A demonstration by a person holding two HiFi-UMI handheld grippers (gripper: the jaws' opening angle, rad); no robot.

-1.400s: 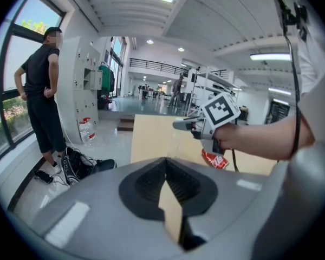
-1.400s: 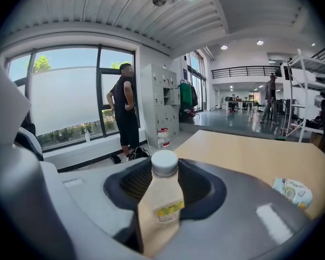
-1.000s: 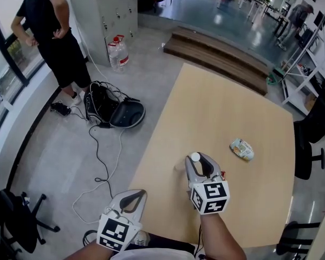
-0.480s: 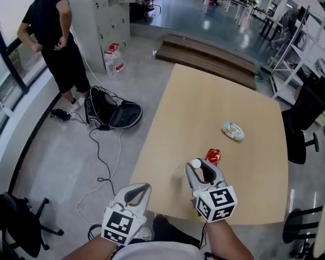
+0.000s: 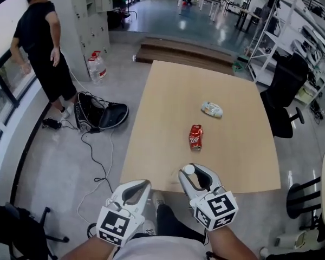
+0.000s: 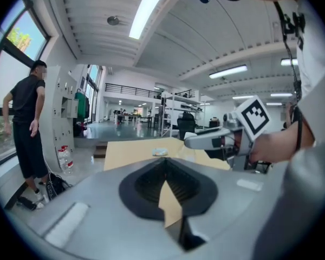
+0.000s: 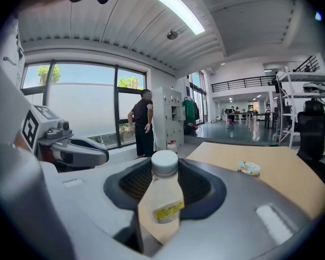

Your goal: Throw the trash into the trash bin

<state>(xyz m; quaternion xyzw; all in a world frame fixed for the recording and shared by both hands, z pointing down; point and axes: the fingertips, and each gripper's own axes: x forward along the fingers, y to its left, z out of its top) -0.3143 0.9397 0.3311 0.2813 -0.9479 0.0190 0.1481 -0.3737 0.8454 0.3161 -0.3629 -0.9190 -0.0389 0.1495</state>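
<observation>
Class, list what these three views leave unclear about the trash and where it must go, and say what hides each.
Trash bin: in no view, so its place is unknown.
Bottle: head view shows only its cap; the right gripper covers the body.
Bottle label: blurred in the right gripper view.
Packet print: too small in the head view.

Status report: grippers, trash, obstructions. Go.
Left gripper shut, empty. Right gripper shut on white-capped bottle. Red can, crumpled packet on table. No bin in view.

No readable text, bottle (image 7: pixel 161 202) label blurred, can (image 5: pixel 195 137) lettering illegible.
</observation>
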